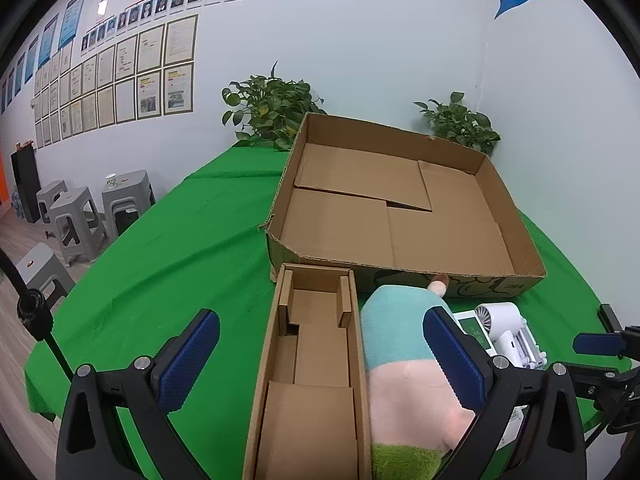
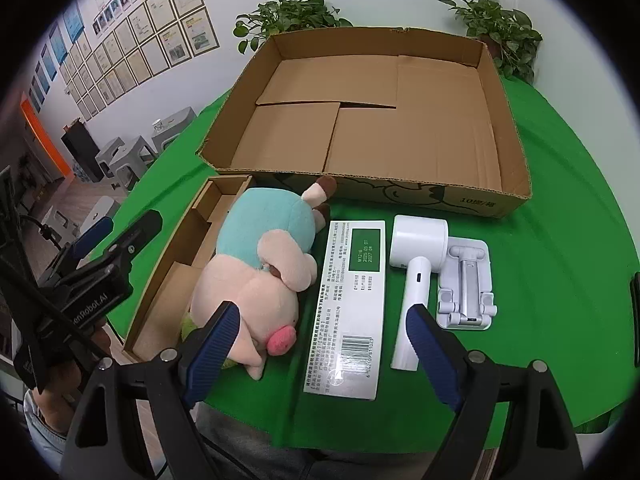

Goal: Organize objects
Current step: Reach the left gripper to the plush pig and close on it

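Note:
A large open cardboard box [image 2: 516, 184] stands empty at the back of the green table; it also shows in the left wrist view [image 1: 532, 256]. In front lie a narrow cardboard tray [image 1: 316, 360], a pink and teal plush toy [image 2: 256, 276], a flat white and green package [image 2: 352, 304], a white hair dryer [image 2: 416, 256] and a white folding stand [image 2: 466, 284]. My left gripper [image 1: 320, 356] is open above the narrow tray, empty. My right gripper [image 2: 320, 348] is open above the package, between plush and dryer, empty.
Two potted plants [image 2: 292, 16] [image 2: 500, 28] stand behind the big box against the wall. Grey stools [image 1: 76, 220] stand on the floor to the left of the table. The green cloth [image 2: 560, 260] drops off at the table's right and near edges.

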Tool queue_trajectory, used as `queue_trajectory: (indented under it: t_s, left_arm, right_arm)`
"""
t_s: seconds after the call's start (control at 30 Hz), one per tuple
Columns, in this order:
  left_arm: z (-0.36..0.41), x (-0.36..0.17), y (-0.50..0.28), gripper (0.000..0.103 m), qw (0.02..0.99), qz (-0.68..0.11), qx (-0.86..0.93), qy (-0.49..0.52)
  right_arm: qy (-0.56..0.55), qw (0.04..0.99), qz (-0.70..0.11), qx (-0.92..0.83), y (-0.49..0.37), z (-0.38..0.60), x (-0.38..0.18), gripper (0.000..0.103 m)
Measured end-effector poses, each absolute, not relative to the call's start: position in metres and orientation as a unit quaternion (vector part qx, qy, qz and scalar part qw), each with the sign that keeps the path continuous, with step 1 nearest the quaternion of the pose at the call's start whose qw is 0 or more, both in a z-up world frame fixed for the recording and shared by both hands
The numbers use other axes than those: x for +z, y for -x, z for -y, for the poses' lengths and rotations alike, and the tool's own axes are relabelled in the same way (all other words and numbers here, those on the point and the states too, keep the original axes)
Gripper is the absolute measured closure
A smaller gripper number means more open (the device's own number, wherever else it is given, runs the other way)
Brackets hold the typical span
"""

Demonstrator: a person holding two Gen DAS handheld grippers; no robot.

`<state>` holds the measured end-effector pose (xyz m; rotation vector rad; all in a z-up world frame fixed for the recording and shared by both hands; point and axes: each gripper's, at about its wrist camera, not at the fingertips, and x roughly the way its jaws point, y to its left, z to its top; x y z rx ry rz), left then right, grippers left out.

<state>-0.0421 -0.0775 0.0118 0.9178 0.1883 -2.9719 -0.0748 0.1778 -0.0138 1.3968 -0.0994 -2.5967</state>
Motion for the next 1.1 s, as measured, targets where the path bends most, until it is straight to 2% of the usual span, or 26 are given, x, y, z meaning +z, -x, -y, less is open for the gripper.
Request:
queue_trajectory:
  t_s: [0.33,0.57,0.93,1.1]
  left_arm:
    - [0.076,0.014,0.042,0.000,0.008,-0.057,-0.952,-0.300]
    - [0.076,0.015,0.037,0.000,-0.015,-0.056,-0.950,-0.308]
    - [0.086,0.014,0.024,0.000,-0.042,-0.065,-0.945,-0.317]
    - [0.100,0.011,0.019,0.000,-0.048,-0.074,-0.940,-0.329]
  right_arm:
    - [-0.468,0.109,0.060,-0.875,0.069,-0.190,-0.020,0.018]
    - [-0.494,0.092,0.070,-0.862,0.074,-0.195,-0.051,0.018]
    - [-0.459,0.075,0.044,-0.884,0.063,-0.184,-0.045,0.018]
    - [-0.420,0.119,0.045,-0.898,0.053,-0.178,-0.038,0.018]
